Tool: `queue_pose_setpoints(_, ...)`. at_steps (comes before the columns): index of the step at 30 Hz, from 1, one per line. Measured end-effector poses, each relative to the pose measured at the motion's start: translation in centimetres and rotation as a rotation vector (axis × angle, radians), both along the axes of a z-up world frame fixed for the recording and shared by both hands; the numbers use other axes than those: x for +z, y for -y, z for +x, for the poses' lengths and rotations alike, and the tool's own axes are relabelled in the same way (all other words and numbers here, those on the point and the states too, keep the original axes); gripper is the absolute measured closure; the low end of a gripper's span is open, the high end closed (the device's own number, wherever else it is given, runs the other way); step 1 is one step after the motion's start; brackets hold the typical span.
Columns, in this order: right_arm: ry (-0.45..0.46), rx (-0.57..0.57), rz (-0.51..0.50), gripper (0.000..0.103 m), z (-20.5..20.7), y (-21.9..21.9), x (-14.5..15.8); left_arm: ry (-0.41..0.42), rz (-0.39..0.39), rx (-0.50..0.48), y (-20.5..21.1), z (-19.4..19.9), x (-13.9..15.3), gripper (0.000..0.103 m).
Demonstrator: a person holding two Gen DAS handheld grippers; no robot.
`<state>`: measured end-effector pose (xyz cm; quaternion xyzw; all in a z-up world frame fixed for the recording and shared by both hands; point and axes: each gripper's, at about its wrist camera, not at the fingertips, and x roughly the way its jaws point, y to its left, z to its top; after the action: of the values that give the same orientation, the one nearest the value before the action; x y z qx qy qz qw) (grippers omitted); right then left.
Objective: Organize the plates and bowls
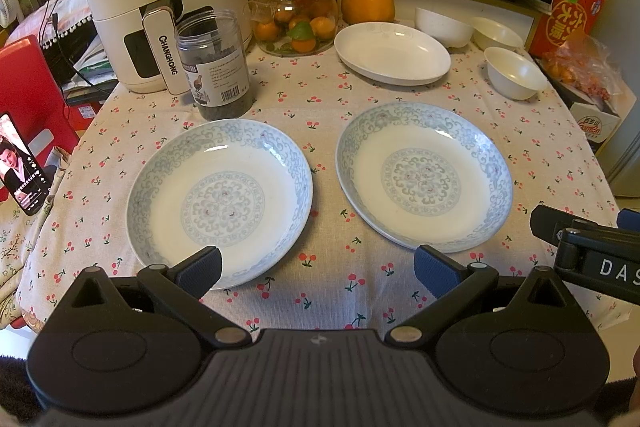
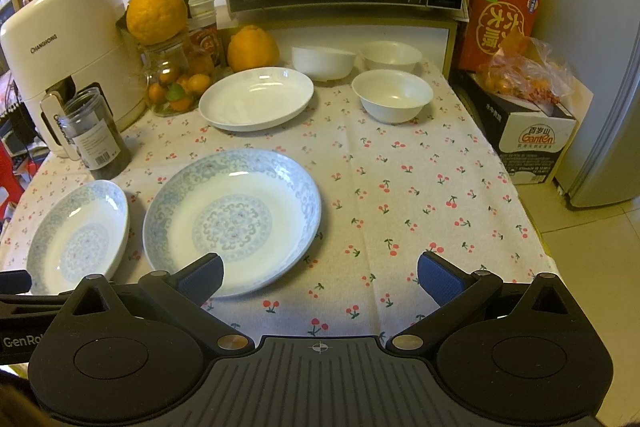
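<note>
**Nothing stacked yet: both grippers empty over the front of the surface**

Nearest your lens in each view is the gripper itself. Your left gripper (image 1: 318,273) fills the bottom of the left wrist frame with its jaws spread wide and nothing between them; your right gripper (image 2: 320,277) sits the same way in the right wrist frame, wide apart and empty. Neither is touching any dish, as far as these views show.

Beyond them the cherry-print surface (image 1: 328,107) takes up most of each frame. On it, going down in size:

- Two patterned plates lie side by side in the middle of the left wrist frame, apart from each other: the left patterned plate (image 1: 220,203) just above your left gripper's left finger, and the right patterned plate (image 1: 424,175) to its right. In the right wrist frame that second plate sits centre-left, with your right gripper's left finger overlapping its near rim.
- A plain white plate (image 1: 392,53) lies further back, in the upper middle.
- Three white bowls sit in the upper right, each standing singly: the back-left bowl (image 1: 442,25), the back-right bowl (image 1: 498,33) and the front bowl (image 1: 516,73).

Judging by this layout, you are at the very start. No plate rests on another and no bowl is nested, so all the gathering is still ahead: three plates to stack, three bowls to nest.
</note>
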<state>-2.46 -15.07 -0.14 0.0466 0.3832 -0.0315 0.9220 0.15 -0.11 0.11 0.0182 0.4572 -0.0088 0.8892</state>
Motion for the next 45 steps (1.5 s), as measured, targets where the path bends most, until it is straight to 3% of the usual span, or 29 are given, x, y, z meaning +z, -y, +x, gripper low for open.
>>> queue_pose_setpoints(25,-0.017,-0.011,0.003,0.0,-0.1,0.1,-0.3,0.004,-0.005,-0.008,0.3,-0.1,0.4,0.0)
queue_pose_setpoints(31,-0.01,-0.032,0.0,0.0,0.3,0.3,0.0,0.005,-0.043,-0.015,0.2,0.2,0.7,0.0)
queue_pose_setpoints(39,-0.01,-0.057,0.003,0.0,1.5,1.1,0.9,0.078,-0.021,-0.036,0.5,1.0,1.7,0.0)
queue_pose_setpoints(45,-0.007,-0.039,-0.009,0.0,3.2,1.9,2.1,0.038,-0.025,-0.066,0.5,2.8,1.5,0.001)
